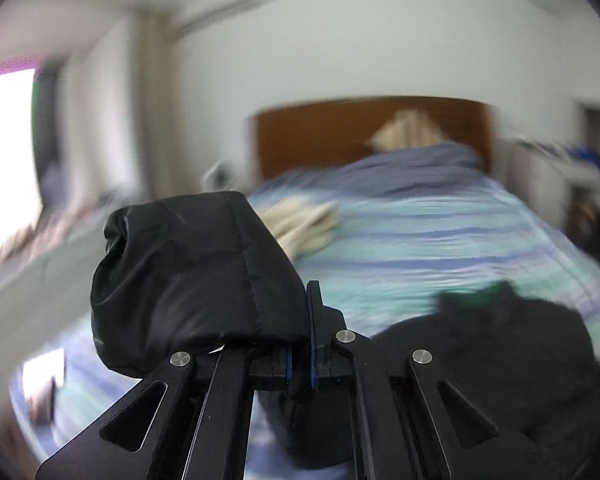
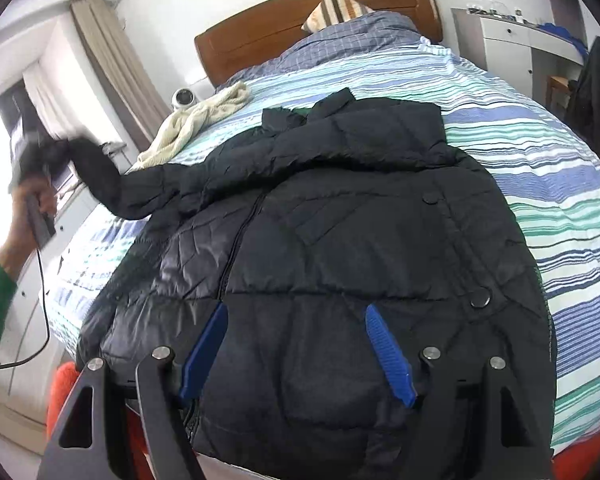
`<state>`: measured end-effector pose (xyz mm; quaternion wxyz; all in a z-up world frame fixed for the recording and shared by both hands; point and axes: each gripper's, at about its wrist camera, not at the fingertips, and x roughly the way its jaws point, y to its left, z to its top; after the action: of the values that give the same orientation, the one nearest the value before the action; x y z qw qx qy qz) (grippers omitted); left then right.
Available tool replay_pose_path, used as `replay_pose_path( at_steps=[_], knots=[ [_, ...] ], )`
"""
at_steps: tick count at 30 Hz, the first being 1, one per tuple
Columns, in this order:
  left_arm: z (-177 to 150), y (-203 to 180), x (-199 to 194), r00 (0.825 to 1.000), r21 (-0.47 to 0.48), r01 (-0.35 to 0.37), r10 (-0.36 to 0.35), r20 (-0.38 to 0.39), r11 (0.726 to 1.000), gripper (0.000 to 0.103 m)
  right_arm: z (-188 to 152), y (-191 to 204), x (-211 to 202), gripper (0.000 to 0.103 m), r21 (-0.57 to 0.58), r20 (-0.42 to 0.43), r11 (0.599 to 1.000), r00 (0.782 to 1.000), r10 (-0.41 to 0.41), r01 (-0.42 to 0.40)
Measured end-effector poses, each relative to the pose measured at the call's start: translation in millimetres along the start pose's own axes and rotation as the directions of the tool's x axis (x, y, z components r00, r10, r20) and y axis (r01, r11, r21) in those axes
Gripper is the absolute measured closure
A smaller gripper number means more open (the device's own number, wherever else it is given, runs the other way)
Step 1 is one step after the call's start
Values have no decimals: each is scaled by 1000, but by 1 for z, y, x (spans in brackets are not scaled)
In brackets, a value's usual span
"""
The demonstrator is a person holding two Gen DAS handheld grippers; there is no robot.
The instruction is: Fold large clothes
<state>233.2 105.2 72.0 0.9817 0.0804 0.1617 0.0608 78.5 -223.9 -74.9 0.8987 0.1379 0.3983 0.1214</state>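
Observation:
A black puffer jacket (image 2: 339,240) lies front up on the striped bed (image 2: 539,140), collar toward the headboard. Its left sleeve (image 2: 100,176) is stretched up and off to the left, where a hand holds my left gripper (image 2: 52,148), blurred in the right wrist view. In the left wrist view my left gripper (image 1: 301,320) is shut on the sleeve cuff (image 1: 196,272), which bulges over its left finger; the jacket body (image 1: 499,352) lies lower right. My right gripper (image 2: 296,312) hangs open just above the jacket's lower front, nothing between its blue fingers (image 2: 387,348).
A cream sweater (image 2: 204,116) lies at the bed's left edge, near a small round white device (image 2: 184,98). A blue quilt (image 2: 339,40) and striped pillow (image 2: 335,8) sit against the wooden headboard (image 2: 260,32). White cabinets (image 2: 507,48) stand at right; curtain and window at left.

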Motion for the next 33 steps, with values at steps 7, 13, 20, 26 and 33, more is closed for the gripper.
replay_pose_path(
  at_steps=[7,13,20,26,33],
  knots=[
    [-53,-234,-21,957,482,287,-263,-119,828,90,-5,-21,-17,30,42,40,999,999,-26,25],
    [-148,-308,-31,884,523,458,-305,-356,719,38,-16,-49,-29,30,92,34,993,996,-78,74],
    [-147,-238,-62,872,380,459,-326,-365,803,13,-11,-79,-34,30,161,42,981,993,-112,104],
    [-174,-142,-5,851,226,287,-140,-506,931,13,18,-64,-23,30,132,80,989,994,-79,68],
    [-181,-111,69,815,126,-3,75,-574,992,24,28,-25,-15,30,7,73,1000,997,-25,24]
  ],
)
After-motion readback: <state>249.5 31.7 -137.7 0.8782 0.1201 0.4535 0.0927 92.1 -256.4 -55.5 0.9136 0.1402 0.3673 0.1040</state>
